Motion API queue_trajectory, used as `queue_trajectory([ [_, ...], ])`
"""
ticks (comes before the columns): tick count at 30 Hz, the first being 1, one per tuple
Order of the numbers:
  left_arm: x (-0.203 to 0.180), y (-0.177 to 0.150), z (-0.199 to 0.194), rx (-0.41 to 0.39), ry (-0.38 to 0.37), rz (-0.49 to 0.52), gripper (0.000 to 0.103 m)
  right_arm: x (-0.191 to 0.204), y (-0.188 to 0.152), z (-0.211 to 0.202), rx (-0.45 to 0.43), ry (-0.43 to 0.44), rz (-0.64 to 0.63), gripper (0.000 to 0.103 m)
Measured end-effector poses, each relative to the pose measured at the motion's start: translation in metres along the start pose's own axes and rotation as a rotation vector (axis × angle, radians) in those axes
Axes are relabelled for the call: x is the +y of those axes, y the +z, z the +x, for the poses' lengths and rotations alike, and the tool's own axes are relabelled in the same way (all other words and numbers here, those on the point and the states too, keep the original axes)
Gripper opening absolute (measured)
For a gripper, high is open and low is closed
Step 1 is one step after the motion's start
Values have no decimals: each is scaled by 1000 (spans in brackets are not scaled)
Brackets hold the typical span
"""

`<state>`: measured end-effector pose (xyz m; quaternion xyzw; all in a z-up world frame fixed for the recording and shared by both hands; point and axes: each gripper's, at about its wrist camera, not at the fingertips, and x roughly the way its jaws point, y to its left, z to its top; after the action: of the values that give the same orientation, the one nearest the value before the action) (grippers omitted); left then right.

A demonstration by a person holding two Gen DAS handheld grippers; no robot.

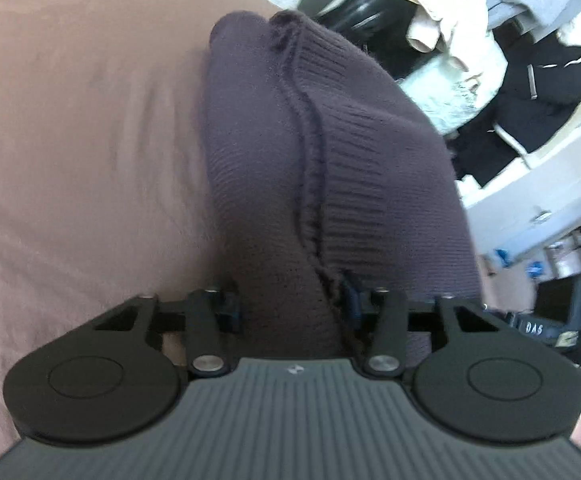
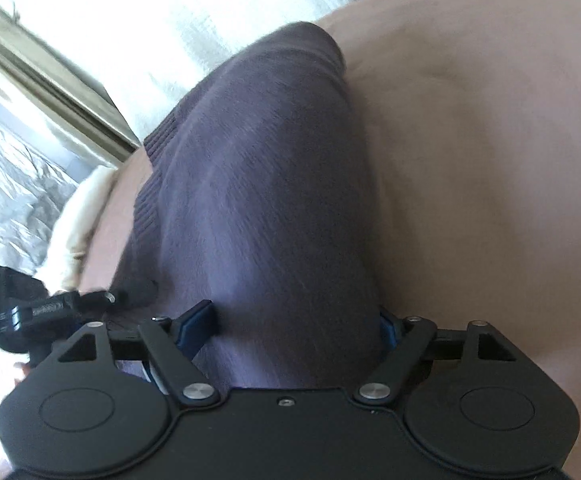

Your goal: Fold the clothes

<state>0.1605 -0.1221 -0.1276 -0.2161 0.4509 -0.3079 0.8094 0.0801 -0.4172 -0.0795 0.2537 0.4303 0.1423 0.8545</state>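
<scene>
A dark purple knitted sweater is bunched up above a dusty-pink bedspread, gathered into a thick roll that runs away from both grippers toward the far edge of the bed. The left gripper has its fingers closed partway around the fabric, the ribbed hem and a raised seam of the sweater passing right between them; the cloth fills the gap, so they are clamped on it. In the right wrist view the same sweater rises as a smooth, rounded fold over the pink bedspread, and the right gripper has it pinched as well, its blue-padded fingers set about a wide wad of knit with the fabric pressed against both pads. A strip of ribbing shows along the left side of the fold there. Off to the left of the right gripper, the black body of the other gripper is in view, close beside the sweater.

Beyond the bed on the left gripper's side stands a heap of mixed clothes, white, grey and black, piled against white furniture. On the right gripper's side hangs a bright white curtain.
</scene>
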Motion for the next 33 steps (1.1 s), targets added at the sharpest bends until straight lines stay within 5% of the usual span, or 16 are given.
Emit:
queue_trajectory([
  [2, -18, 1, -7, -38, 58, 82, 28, 26, 1, 1, -36, -68, -133, 53],
  [5, -50, 7, -26, -125, 148, 221, 26, 73, -10, -13, -131, -131, -322, 43],
  [8, -72, 18, -56, -211, 229, 329, 26, 113, -24, -33, -208, -113, -421, 40],
  [11, -73, 36, -97, -236, 219, 305, 26, 155, -35, -47, -262, -106, -518, 40],
  [18, -60, 67, -202, -345, 383, 345, 27, 212, -31, -47, -373, 78, -425, 40],
  [20, -43, 73, -216, -321, 467, 335, 38, 225, -37, -31, -352, 114, -378, 45],
  [23, 0, 63, -206, -187, 690, 308, 86, 233, -52, 15, -175, 103, -278, 56],
  [26, 38, 25, -203, -123, 849, 276, 85, 222, -78, 58, -11, 21, -254, 57],
  [27, 51, 12, -208, -127, 844, 216, 85, 214, -87, 63, 11, 3, -241, 57],
  [30, 87, -6, -231, -174, 674, -87, 84, 198, -100, 47, -23, 2, -220, 59],
  [33, 94, 3, -256, -275, 583, -144, 85, 187, -99, 22, -58, 25, -205, 61],
])
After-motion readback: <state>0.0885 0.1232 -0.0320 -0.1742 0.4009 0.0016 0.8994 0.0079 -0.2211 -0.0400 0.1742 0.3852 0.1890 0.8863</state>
